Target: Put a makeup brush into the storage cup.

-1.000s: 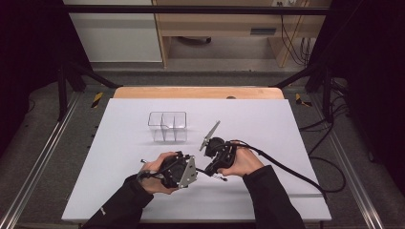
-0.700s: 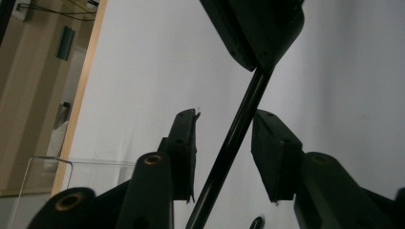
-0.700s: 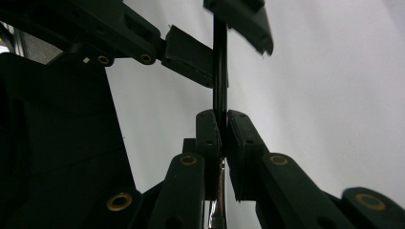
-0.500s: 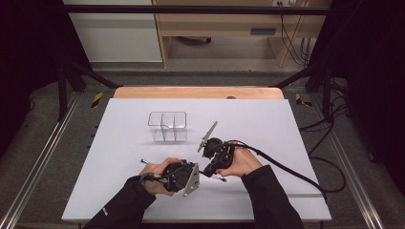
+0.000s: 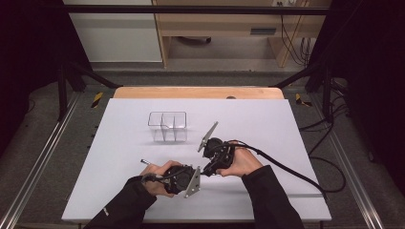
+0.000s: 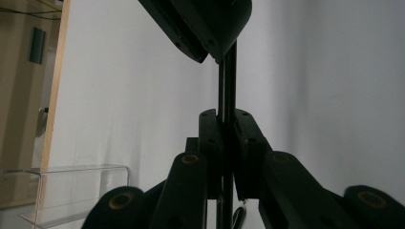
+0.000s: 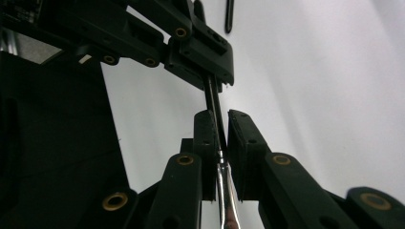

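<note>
The pen [image 7: 216,112] is a thin dark rod with a shiny metal end, held between the two grippers low over the front middle of the tabletop [image 5: 267,124]. In the right gripper view the right gripper's jaws stand a little apart around it, the rod against the left one; whether they pinch it is hard to tell. The left gripper [image 7: 200,52] clamps its far end there. In the left gripper view the rod [image 6: 227,86] runs up from between that gripper's closed jaws into the right gripper [image 6: 205,24], whose body is cut off at the top.

From the high view the pen itself is too thin to make out between the two. The left hand [image 5: 157,174] lies low, its gripper pointing right; the right hand [image 5: 243,162] angles in, its gripper [image 5: 210,167] pointing back at it.

A second pen [image 7: 229,14] lies on the tabletop. A clear box [image 5: 167,126] stands farther back.
</note>
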### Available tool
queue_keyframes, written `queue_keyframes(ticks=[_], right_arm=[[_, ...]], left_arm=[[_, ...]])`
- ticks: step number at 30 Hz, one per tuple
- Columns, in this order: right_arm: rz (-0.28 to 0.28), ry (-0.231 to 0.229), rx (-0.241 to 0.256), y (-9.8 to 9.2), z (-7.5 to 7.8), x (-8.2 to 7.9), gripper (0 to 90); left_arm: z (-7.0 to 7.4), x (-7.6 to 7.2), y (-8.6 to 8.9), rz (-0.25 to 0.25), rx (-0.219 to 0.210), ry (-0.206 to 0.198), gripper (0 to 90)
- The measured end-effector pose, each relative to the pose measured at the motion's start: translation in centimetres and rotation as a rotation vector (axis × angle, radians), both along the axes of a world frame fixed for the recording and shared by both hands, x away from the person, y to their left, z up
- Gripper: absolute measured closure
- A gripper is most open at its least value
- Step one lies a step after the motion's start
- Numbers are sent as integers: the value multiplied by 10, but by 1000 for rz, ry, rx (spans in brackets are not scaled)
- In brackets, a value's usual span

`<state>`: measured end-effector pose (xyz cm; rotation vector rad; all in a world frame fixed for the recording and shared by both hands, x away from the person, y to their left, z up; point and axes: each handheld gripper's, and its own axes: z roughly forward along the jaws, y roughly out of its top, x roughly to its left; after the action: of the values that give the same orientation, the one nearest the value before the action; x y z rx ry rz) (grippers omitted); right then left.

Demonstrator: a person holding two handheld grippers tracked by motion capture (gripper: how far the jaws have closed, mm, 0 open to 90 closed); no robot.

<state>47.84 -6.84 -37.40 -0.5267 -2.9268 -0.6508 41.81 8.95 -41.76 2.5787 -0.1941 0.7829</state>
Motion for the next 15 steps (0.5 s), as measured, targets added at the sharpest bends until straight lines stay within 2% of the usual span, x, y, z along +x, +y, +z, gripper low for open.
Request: queue_keyframes(ticks=[4, 6, 9, 15], right_arm=[[-11, -49, 42, -4, 4, -1, 768], [-12, -89, 60, -7, 7, -1, 746], [-37, -144, 80, -12, 13, -3, 695], [-95, -241, 162, -27, 25, -5, 572]], left_arm=[[2, 1, 3, 21, -24, 15, 831], [2, 2, 5, 33, -41, 22, 831], [3, 3, 8, 55, -65, 39, 831], [2, 6, 17, 113, -108, 69, 830]])
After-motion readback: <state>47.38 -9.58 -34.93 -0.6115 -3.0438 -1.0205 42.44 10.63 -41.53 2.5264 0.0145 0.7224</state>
